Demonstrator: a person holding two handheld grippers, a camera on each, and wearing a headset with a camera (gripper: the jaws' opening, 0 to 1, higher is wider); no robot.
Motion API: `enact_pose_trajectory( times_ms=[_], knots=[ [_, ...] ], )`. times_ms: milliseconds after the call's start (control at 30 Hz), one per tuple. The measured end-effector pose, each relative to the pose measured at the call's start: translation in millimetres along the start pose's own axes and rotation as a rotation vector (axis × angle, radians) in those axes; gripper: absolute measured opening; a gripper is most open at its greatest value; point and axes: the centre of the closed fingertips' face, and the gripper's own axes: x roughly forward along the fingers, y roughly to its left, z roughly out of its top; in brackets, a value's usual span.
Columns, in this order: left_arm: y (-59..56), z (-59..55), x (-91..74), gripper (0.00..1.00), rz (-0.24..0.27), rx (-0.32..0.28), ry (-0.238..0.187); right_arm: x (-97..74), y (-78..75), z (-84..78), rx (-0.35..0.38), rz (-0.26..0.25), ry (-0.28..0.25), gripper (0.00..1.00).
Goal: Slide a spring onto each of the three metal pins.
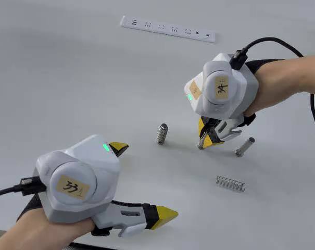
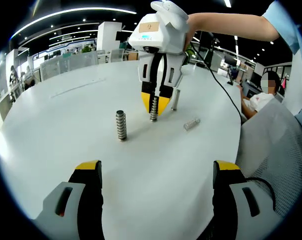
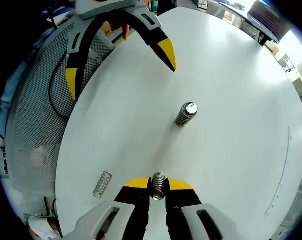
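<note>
Two pins wear springs: the standing pin (image 1: 162,134) mid-frame on the desk (image 1: 68,78), and just right of it the gripped pin (image 1: 202,140), with the right gripper (image 1: 212,138) fingers clamped on it. Bare pin (image 1: 245,147) and loose spring (image 1: 230,183) sit lower right. Left gripper (image 1: 142,180), lower left, fingers wide apart.

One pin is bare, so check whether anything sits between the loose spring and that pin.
Nothing visible does. The loose spring lies flat, with bare table between it and the bare pin. The right gripper, shut on a sprung pin, stands off to the side of that path.
</note>
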Motion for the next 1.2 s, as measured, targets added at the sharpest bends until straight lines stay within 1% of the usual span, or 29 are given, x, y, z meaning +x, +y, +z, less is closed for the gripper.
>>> enact_pose_trajectory(
  times_ms=[267,333,400,533,567,600,667,700,767,800,833,867,1067,1200],
  knots=[
    [-1.0,-0.1,0.2,0.91,-0.001,-0.002,-0.001,0.8,-0.6,-0.2,0.012,0.003,-0.007,0.09],
    [-1.1,0.0,0.1,0.91,-0.001,-0.003,-0.002,0.9,-0.4,1.2,0.015,0.002,-0.018,0.11],
    [-1.0,0.4,-0.1,0.91,0.0,-0.002,-0.003,1.1,1.1,3.3,0.037,0.007,-0.035,0.18],
    [-0.7,1.3,-0.8,0.91,-0.001,0.001,-0.005,1.1,1.6,5.8,0.06,0.005,-0.06,0.28],
    [-0.8,1.5,-0.9,0.91,-0.001,0.0,-0.005,1.1,2.2,6.3,0.07,0.007,-0.067,0.33],
    [-0.9,1.6,-1.0,0.91,-0.001,0.001,-0.005,1.1,2.5,6.6,0.079,0.007,-0.073,0.4],
    [-1.1,2.1,-1.5,0.91,-0.002,0.004,-0.005,-0.5,2.0,9.6,0.074,-0.007,-0.106,0.51],
    [-1.4,2.3,-1.7,0.91,-0.003,0.004,-0.006,-1.1,2.0,9.8,0.088,-0.01,-0.117,0.59],
    [-1.3,2.0,-2.2,0.91,-0.003,0.008,-0.004,-2.2,2.9,11.8,0.11,-0.011,-0.137,0.7],
    [-1.4,2.3,-2.6,0.91,-0.003,0.009,-0.003,-3.1,2.1,12.6,0.114,-0.022,-0.149,0.76],
    [-1.4,2.5,-2.8,0.91,-0.004,0.009,-0.004,-3.9,0.9,13.2,0.112,-0.034,-0.158,0.8],
    [-1.3,2.5,-3.1,0.91,-0.004,0.01,-0.004,-4.7,0.2,13.5,0.112,-0.042,-0.165,0.82],
    [0.0,5.8,-5.6,0.91,-0.001,0.021,-0.003,-10.3,2.8,15.1,0.172,-0.063,-0.219,0.99],
    [1.0,7.6,-5.9,0.91,0.0,0.027,-0.004,-14.9,4.7,13.7,0.195,-0.074,-0.239,0.99]
  ],
)
